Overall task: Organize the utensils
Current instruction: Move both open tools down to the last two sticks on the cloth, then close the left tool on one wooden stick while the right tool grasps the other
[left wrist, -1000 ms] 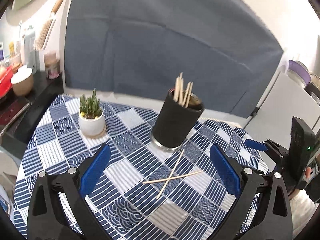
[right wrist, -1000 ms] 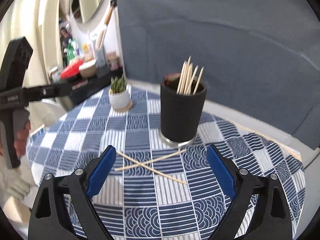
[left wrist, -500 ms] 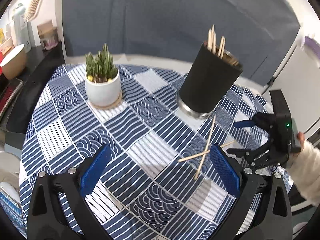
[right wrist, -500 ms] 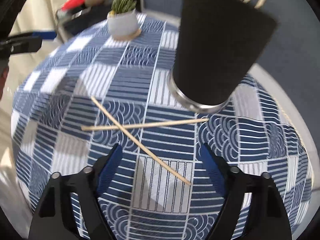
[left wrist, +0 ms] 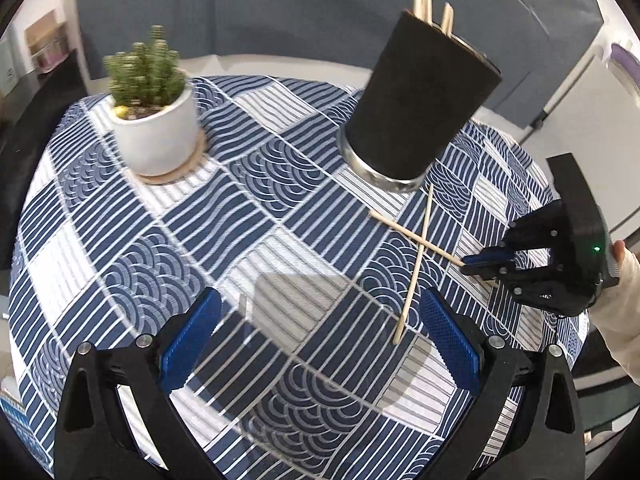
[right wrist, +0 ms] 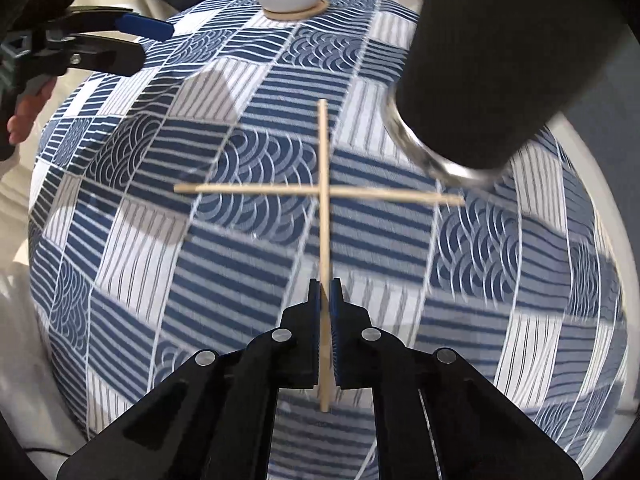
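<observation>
Two wooden chopsticks lie crossed on the blue-and-white patterned tablecloth [left wrist: 168, 280]. My right gripper [right wrist: 326, 292] points steeply down at the table and is shut on the near end of one chopstick [right wrist: 324, 152]. The other chopstick [right wrist: 248, 189] lies across it, loose. In the left wrist view the right gripper [left wrist: 466, 262] pinches the end of its chopstick [left wrist: 400, 229] at the right. My left gripper [left wrist: 320, 296] hangs open over the cloth, the loose chopstick's [left wrist: 412, 280] end just inside its right finger. A black cup [left wrist: 416, 100] behind holds several chopsticks [left wrist: 426, 4].
A small succulent in a white pot [left wrist: 154, 136] stands on a coaster at the table's far left. The black cup [right wrist: 508, 60] looms close on the right of the right wrist view. The left gripper [right wrist: 148, 42] shows at that view's upper left. The round table's edge curves close by.
Both grippers have come down toward the table and tipped downward. The right gripper's jaws, wide open before, have closed on the end of one chopstick. The left gripper stays open.
</observation>
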Demonstrator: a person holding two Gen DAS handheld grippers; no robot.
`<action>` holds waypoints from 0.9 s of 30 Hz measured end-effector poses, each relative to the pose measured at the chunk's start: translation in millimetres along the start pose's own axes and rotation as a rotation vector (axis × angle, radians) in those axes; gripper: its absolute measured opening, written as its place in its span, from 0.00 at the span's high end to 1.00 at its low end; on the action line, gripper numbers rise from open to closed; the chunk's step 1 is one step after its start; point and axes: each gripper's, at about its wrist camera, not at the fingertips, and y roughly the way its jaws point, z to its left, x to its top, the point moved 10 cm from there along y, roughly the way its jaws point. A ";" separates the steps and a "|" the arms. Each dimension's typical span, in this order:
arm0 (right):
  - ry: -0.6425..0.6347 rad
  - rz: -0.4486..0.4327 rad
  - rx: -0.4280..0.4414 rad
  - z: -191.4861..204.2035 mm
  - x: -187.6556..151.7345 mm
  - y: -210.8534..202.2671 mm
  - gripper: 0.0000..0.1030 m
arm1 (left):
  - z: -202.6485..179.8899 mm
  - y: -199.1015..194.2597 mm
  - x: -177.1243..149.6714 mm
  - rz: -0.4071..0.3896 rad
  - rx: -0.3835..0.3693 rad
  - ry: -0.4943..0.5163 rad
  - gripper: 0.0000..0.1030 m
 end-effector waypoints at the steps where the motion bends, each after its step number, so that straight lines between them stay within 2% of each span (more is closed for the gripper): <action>1: 0.018 0.002 0.003 -2.2 -6.8 -2.5 0.95 | -6.5 4.8 1.1 0.010 -0.012 0.013 0.06; 5: 0.125 0.003 -0.012 -11.4 -41.9 -15.0 0.95 | -35.6 25.6 3.8 0.050 -0.048 0.086 0.06; 9: 0.295 -0.010 -0.014 -21.8 -82.2 -27.6 0.95 | -71.0 46.6 2.8 0.089 -0.083 0.173 0.06; 13: 0.427 -0.031 -0.009 -31.5 -114.3 -37.5 0.95 | -96.3 72.9 -1.5 0.148 -0.070 0.265 0.08; 15: 0.478 -0.047 -0.011 -35.2 -126.4 -44.0 0.95 | -101.5 84.9 -2.5 0.176 -0.056 0.297 0.13; 16: 0.496 -0.053 -0.012 -33.8 -132.2 -46.7 0.95 | -102.8 91.3 -2.9 0.193 -0.044 0.306 0.19; 19: 0.548 -0.080 -0.006 -33.6 -143.9 -54.4 0.95 | -105.5 98.1 0.3 0.203 0.000 0.358 0.21; 22: 0.582 -0.107 -0.001 -36.7 -154.3 -62.3 0.95 | -104.4 102.2 1.6 0.202 0.088 0.457 0.31; 24: 0.602 -0.125 0.001 -41.5 -160.0 -67.4 0.95 | -101.0 101.6 4.8 0.198 0.091 0.428 0.37; 27: 0.615 -0.144 0.000 -39.3 -148.0 -68.0 0.95 | -91.3 96.5 9.7 0.187 0.108 0.372 0.66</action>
